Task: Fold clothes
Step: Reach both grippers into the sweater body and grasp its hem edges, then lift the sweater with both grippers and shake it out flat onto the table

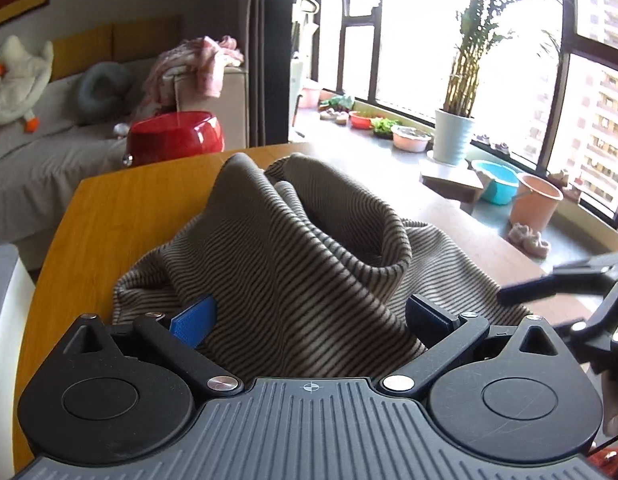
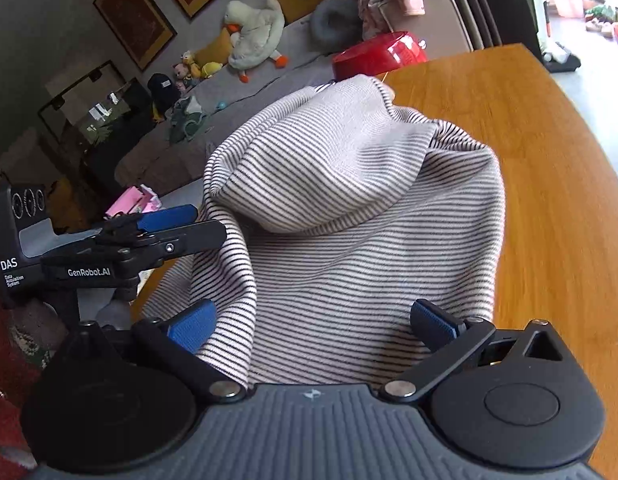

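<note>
A striped beige-and-dark knit garment (image 1: 293, 248) is bunched up on the wooden table (image 1: 121, 216); in the right wrist view it (image 2: 349, 200) rises in a hump. My left gripper (image 1: 309, 320) has its blue pads (image 1: 195, 320) wide apart, with cloth lying between the jaws. My right gripper (image 2: 313, 328) also has its blue pads (image 2: 191, 326) spread, with cloth draped between them. The left gripper shows in the right wrist view (image 2: 149, 232), at the garment's left edge. The right gripper shows at the right edge of the left wrist view (image 1: 569, 284).
A red stool (image 1: 175, 136) stands past the table's far edge, with a grey sofa (image 1: 41, 152) and a plush duck (image 1: 17, 76) behind. A window ledge with a potted plant (image 1: 455, 136), basins and a pink bucket (image 1: 535, 202) runs to the right.
</note>
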`<control>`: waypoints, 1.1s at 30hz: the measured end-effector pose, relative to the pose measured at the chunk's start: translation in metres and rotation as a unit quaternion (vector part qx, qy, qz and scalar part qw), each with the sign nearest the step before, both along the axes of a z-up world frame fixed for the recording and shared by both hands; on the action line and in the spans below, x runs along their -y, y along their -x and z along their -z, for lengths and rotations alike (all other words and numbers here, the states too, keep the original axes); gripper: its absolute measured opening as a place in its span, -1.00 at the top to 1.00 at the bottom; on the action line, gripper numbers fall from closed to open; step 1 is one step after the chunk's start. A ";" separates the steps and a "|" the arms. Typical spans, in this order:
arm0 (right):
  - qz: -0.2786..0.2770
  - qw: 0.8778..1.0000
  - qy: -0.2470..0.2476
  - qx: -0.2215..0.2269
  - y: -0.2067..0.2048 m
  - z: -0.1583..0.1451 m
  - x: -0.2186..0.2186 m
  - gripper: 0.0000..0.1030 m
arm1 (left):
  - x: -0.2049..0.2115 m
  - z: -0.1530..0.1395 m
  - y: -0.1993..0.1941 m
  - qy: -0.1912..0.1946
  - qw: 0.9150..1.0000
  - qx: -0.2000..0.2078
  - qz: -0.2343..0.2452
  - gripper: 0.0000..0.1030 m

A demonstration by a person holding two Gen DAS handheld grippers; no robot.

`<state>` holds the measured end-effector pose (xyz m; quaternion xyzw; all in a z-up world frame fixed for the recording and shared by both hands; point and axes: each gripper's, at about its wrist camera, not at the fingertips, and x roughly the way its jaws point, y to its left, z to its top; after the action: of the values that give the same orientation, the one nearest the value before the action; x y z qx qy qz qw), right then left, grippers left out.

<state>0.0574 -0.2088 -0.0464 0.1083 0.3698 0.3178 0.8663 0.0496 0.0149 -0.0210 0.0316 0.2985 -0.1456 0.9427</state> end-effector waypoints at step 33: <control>0.137 0.957 0.154 0.202 -0.116 -0.065 -0.031 0.68 | -0.112 -0.029 -0.080 0.147 0.985 0.009 -0.087 -0.06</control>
<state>0.1731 -0.1774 0.0186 -0.0439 0.2133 0.1508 0.9643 0.1294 0.1268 0.0077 -0.1326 0.2674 -0.1049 0.9486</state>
